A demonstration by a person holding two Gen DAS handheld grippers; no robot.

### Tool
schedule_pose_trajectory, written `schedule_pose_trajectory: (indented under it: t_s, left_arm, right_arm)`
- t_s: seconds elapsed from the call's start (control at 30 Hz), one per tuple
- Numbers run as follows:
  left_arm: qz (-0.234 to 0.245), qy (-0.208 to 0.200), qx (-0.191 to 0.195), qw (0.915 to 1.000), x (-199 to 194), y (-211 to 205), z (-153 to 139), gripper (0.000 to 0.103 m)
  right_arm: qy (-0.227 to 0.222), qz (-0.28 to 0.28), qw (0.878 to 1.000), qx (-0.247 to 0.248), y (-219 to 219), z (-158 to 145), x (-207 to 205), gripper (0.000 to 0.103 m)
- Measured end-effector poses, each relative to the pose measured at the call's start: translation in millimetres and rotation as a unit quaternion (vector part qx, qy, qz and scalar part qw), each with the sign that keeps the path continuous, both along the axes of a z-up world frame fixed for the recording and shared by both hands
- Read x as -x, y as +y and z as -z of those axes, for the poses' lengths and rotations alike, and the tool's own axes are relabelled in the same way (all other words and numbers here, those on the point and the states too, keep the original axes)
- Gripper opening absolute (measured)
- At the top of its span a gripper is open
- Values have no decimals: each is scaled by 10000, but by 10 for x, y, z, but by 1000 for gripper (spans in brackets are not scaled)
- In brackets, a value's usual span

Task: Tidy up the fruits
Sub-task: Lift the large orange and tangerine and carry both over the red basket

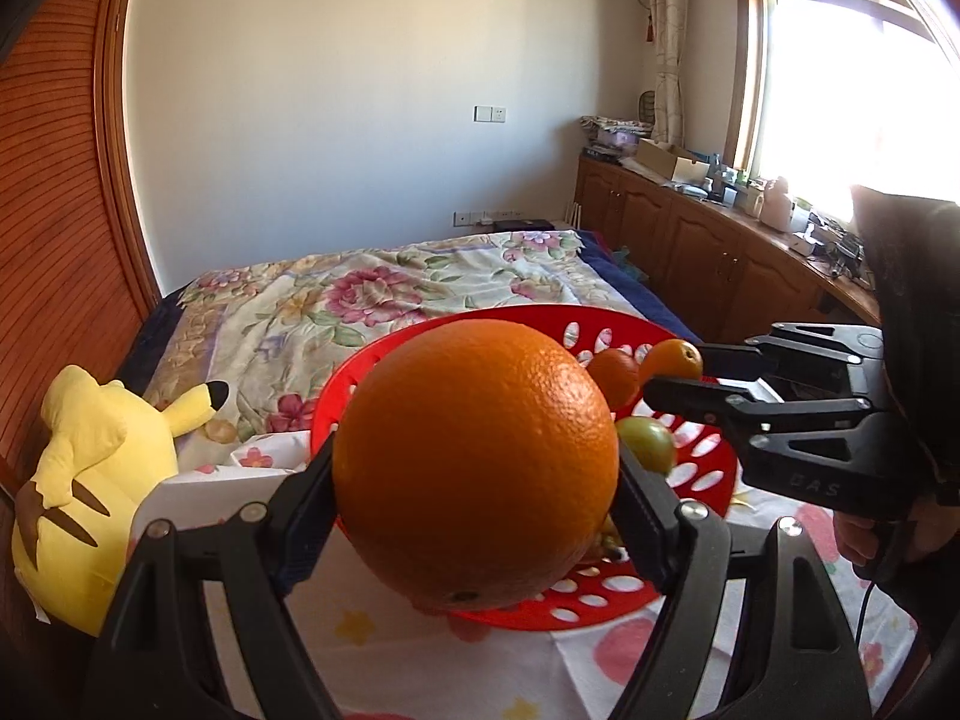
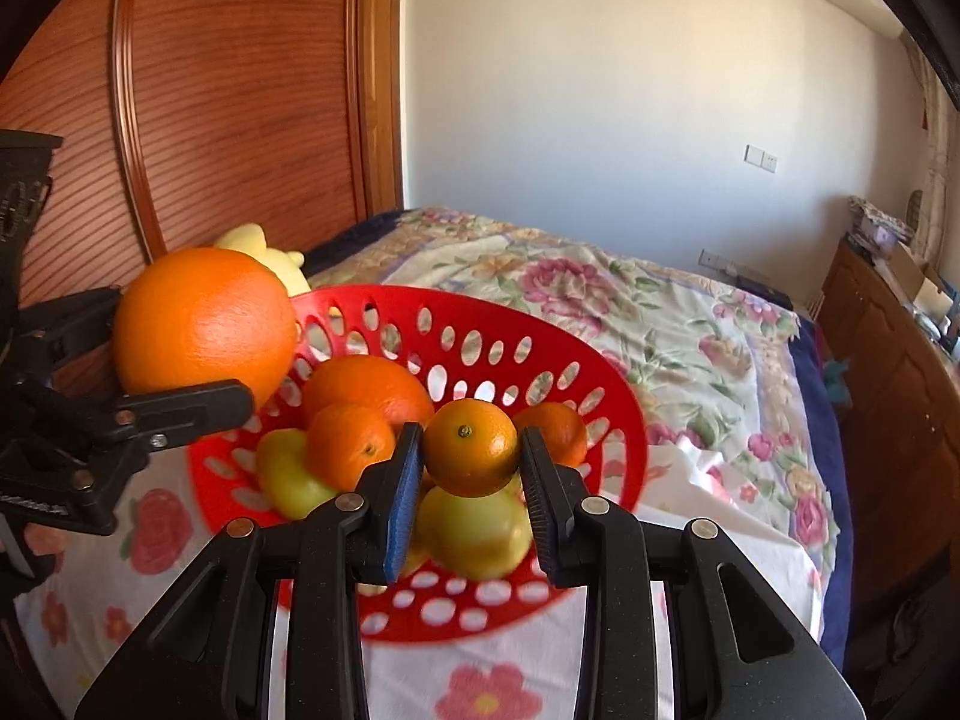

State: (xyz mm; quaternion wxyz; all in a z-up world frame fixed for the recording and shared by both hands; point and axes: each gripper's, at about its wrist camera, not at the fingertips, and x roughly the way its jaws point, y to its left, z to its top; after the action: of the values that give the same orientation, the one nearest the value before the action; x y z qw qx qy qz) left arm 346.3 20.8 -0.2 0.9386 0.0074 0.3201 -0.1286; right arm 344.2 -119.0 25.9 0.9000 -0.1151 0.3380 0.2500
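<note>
My left gripper (image 1: pixel 474 474) is shut on a large orange (image 1: pixel 474 468), held above the near rim of a red perforated basket (image 1: pixel 600 324). From the right wrist view the same large orange (image 2: pixel 204 324) hangs at the basket's left edge in the left gripper (image 2: pixel 186 354). My right gripper (image 2: pixel 471 456) is shut on a small mandarin (image 2: pixel 471 447), raised over the red basket (image 2: pixel 480 330). Inside lie an orange (image 2: pixel 366 387), another mandarin (image 2: pixel 348 444) and greenish-yellow fruits (image 2: pixel 474 528). In the left wrist view the right gripper (image 1: pixel 678 372) holds the mandarin (image 1: pixel 672 360) at the right.
The basket sits on a flower-print cloth (image 2: pixel 498 678) at the edge of a bed with a floral quilt (image 1: pixel 372 282). A yellow plush toy (image 1: pixel 90 480) lies at the left by a wooden headboard (image 2: pixel 228 108). Wooden cabinets (image 1: pixel 708 246) with clutter run under the window.
</note>
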Motion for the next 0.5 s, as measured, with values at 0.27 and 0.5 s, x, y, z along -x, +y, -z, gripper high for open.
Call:
schedule_pose_trajectory:
  t_s: [0.27, 0.5]
  left_arm:
    - [-71, 83, -24, 9999, -208, 52, 102, 80]
    - [-46, 223, -191, 9996, -297, -50, 191, 80]
  right_arm:
    - [242, -15, 9997, 87, 140, 175, -314, 32]
    - [411, 74, 9991, -8, 173, 260, -453, 38]
